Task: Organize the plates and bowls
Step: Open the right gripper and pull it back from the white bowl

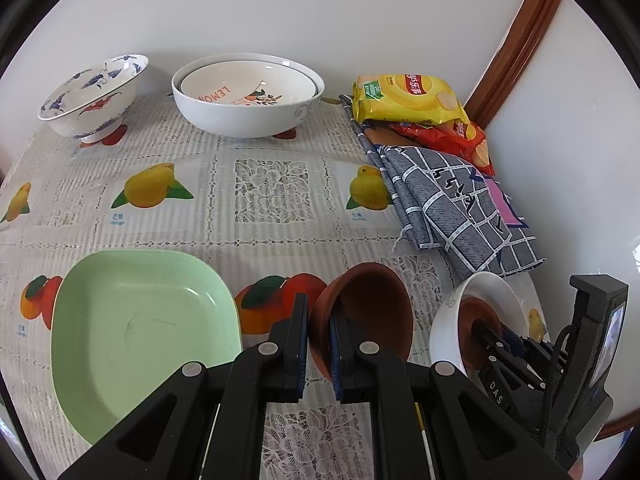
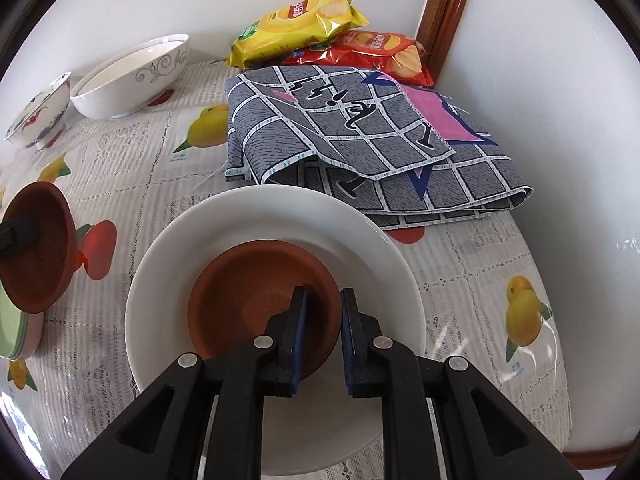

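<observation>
left gripper pinching the rim of a tilted terracotta bowl, matte reddish-brown, right gripper clamping a second brown bowl plus the glossy white plate under it

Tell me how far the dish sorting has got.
Done: a lemon-print dish nests in the large white bowl. In hand: the left gripper grips a tilted brown clay bowl; the right gripper pinches a second brown clay bowl inside the white plate. Left: the green square plate and blue-patterned footed bowl stand alone.
</observation>
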`<move>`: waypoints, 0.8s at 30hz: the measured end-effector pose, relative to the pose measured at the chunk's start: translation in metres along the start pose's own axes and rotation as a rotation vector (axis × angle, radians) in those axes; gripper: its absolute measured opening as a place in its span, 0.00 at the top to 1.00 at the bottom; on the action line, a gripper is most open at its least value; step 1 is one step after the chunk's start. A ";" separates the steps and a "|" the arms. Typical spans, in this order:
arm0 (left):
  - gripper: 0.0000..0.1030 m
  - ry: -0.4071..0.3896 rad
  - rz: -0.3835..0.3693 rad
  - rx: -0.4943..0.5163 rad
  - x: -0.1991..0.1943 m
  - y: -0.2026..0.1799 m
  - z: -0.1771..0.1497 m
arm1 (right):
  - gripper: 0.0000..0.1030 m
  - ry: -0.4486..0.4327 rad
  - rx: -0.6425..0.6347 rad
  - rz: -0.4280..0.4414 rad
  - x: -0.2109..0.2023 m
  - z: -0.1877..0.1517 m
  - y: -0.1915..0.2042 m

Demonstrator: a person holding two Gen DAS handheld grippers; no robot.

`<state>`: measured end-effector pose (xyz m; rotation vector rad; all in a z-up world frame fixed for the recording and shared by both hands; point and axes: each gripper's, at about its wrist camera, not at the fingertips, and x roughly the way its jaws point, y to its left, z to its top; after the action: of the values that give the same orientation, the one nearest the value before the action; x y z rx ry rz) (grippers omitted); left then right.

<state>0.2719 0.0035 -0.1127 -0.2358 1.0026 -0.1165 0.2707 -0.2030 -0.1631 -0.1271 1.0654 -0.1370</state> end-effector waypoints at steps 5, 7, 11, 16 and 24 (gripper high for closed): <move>0.91 -0.004 0.009 0.007 -0.006 -0.001 -0.003 | 0.83 0.004 -0.021 -0.013 0.001 -0.001 0.003; 0.91 -0.008 0.014 0.009 -0.010 -0.002 -0.004 | 0.80 0.007 -0.026 -0.011 0.001 -0.001 0.004; 0.91 -0.016 0.016 0.015 -0.016 -0.006 -0.005 | 0.79 0.008 -0.023 0.007 -0.001 -0.003 0.004; 0.91 -0.022 -0.001 0.032 -0.023 -0.019 -0.007 | 0.75 -0.020 0.008 0.052 -0.017 -0.005 -0.006; 0.91 -0.042 -0.040 0.078 -0.033 -0.055 -0.013 | 0.75 -0.111 0.067 0.077 -0.057 -0.014 -0.041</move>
<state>0.2444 -0.0451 -0.0785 -0.1862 0.9500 -0.1856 0.2290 -0.2343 -0.1133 -0.0327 0.9524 -0.0945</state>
